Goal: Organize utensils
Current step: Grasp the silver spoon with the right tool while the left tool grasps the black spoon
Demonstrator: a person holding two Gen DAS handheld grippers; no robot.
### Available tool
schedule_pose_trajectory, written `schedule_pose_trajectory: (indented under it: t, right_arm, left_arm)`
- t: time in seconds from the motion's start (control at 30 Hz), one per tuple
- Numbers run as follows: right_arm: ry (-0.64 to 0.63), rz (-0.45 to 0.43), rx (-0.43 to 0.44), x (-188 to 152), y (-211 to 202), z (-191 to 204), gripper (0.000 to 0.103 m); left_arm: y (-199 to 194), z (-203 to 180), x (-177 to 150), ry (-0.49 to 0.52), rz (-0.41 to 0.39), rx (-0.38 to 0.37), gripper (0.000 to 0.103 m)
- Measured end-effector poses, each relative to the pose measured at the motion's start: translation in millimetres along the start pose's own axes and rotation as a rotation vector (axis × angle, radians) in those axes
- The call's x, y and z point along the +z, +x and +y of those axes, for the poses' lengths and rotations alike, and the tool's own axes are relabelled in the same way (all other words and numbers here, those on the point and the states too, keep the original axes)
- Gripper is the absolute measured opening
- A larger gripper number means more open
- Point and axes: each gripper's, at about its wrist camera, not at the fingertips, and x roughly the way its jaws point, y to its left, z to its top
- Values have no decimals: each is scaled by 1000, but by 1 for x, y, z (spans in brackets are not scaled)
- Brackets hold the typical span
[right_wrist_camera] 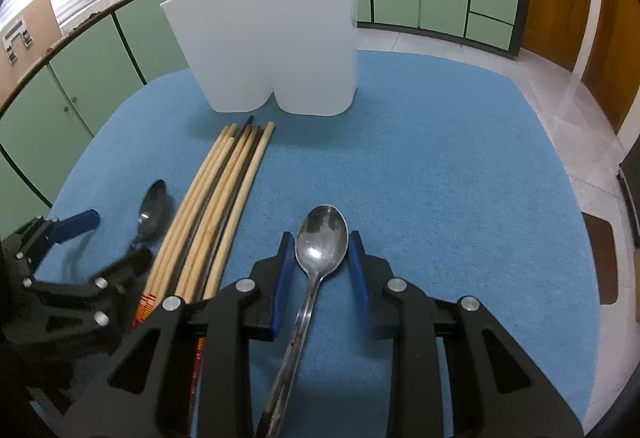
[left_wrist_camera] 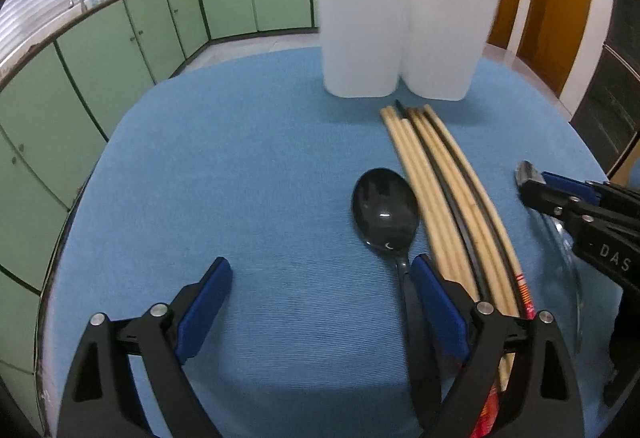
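A black spoon [left_wrist_camera: 385,214] lies on the blue mat, just left of a bundle of wooden and black chopsticks [left_wrist_camera: 444,190]. My left gripper [left_wrist_camera: 322,278] is open; its right finger sits beside the spoon's handle. In the right wrist view a steel spoon [right_wrist_camera: 320,238] lies between the fingers of my right gripper [right_wrist_camera: 320,258], jaws partly open around its neck, not clamped. The chopsticks [right_wrist_camera: 216,206] and black spoon [right_wrist_camera: 154,206] lie to its left. Two white containers [left_wrist_camera: 396,26] [right_wrist_camera: 272,38] stand upright at the far end of the chopsticks.
The blue mat [left_wrist_camera: 240,166] covers a round table. The right gripper's body [left_wrist_camera: 580,214] shows at the right edge of the left wrist view, over a glass dish rim [left_wrist_camera: 568,262]. Green cabinets [left_wrist_camera: 120,50] ring the room beyond.
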Motion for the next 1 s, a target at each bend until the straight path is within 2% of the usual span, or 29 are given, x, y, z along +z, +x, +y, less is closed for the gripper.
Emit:
schedule_pose_trajectory:
  t: [0.1,0.27,0.33,0.57,0.77,0.93,1.0]
  right_arm:
    - [-12,-4,-31,-2,1,1,26]
    - [-25,6,-39,3,4,3,26]
    - [-17,11,-31,2,4,-2,29]
    - [27,33,-1,8,7,-9,31]
    - [29,54,3,10,10,-13,33]
    - [32,75,-2,17,12,-11,33]
    - [22,84,-20,20,14,-8,32]
  left_arm:
    - [-1,11,1,-18,-3,8,90]
    - [-2,13,6,-38,-5,-26,89]
    - [-5,9,12,-38,-20,-53,89]
    - [7,-1,37,-16,-25,-46,89]
    - [19,1,38,-21,-2,-53,89]
    - [26,7,37,-23,14,-63,86]
    - [25,8,37,-17,8,-63,77]
